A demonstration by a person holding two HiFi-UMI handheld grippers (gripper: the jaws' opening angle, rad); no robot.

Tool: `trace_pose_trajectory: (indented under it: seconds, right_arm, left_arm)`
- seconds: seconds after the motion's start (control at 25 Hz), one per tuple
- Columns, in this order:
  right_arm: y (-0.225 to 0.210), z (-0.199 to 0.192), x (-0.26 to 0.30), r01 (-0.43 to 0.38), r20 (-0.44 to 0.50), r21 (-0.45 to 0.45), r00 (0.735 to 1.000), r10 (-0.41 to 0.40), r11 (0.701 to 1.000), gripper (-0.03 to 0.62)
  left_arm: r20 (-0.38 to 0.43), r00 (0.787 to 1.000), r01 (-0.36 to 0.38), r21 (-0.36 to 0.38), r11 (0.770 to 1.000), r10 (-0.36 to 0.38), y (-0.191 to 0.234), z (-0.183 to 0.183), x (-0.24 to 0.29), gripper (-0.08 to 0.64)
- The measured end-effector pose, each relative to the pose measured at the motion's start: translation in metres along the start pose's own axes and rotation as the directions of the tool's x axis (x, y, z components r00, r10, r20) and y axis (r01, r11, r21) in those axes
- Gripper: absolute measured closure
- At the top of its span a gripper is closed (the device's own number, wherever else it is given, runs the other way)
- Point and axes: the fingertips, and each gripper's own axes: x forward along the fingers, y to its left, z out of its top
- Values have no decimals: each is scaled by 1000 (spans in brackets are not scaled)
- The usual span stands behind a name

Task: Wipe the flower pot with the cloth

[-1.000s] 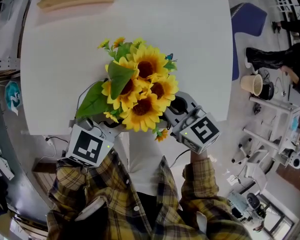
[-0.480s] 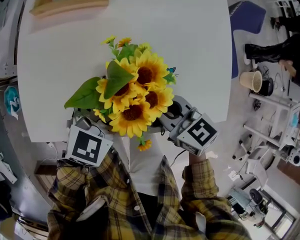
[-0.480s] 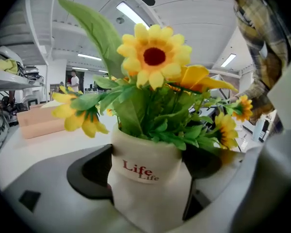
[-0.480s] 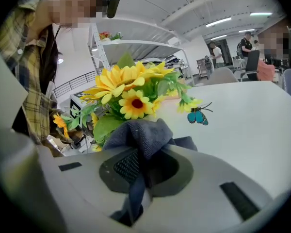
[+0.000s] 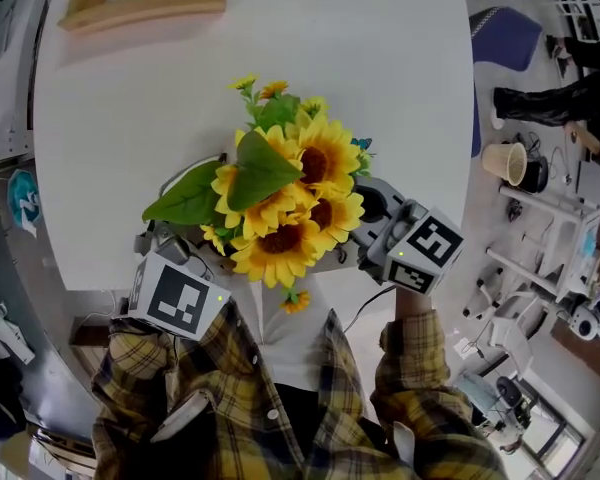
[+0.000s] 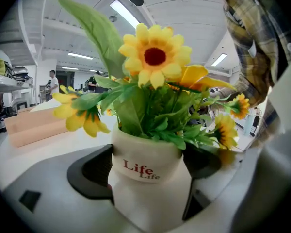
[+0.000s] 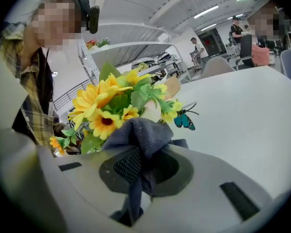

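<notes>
The white flower pot (image 6: 144,165) is gripped by the left gripper (image 6: 146,194), whose jaws are closed on its sides. A grey cloth (image 7: 138,135) is pinched tight in the right gripper (image 7: 143,171). The pot sits near the table (image 5: 130,118) edge, and it might be twisted loose by hard wiping, or the sunflowers (image 5: 290,208) snagged.

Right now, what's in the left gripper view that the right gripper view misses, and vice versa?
Left gripper view only: the Life print on the white flower pot, which is clamped between the jaws, and a wooden tray on the table behind. Right gripper view only: the grey cloth pinched in the jaws, and a blue butterfly among the blooms. Both: the sunflowers, the white table, the person's plaid shirt.
</notes>
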Motion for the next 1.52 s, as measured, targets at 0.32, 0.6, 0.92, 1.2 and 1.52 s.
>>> trace_pose_trajectory:
  seconds: [0.32,0.6,0.92,1.2,1.52]
  right_arm:
    - [-17,16,10,-125,-83,-55,989,120,991,563]
    - [-23,25,13,-263,-148,-81,957,249,961,563]
    - [-31,37,33,-423,-287,-32,872,397,906,563]
    - [-26,37,29,-423,-279,-37,874,397,905,563]
    - [-19,26,17,-325,-176,-12,932,317,946,563]
  left_arm:
    - [-63,976,213,108,971,-208,-2,-2,5,89]
    - [-108,920,391,189,901,-376,-13,0,1,89]
    - [-174,847,531,247,810,-502,-12,-3,2,89]
    - [-106,937,346,152,926,-333,2,-10,-21,89]
    - [-147,988,-40,21,999,43,-17,-42,-54,89]
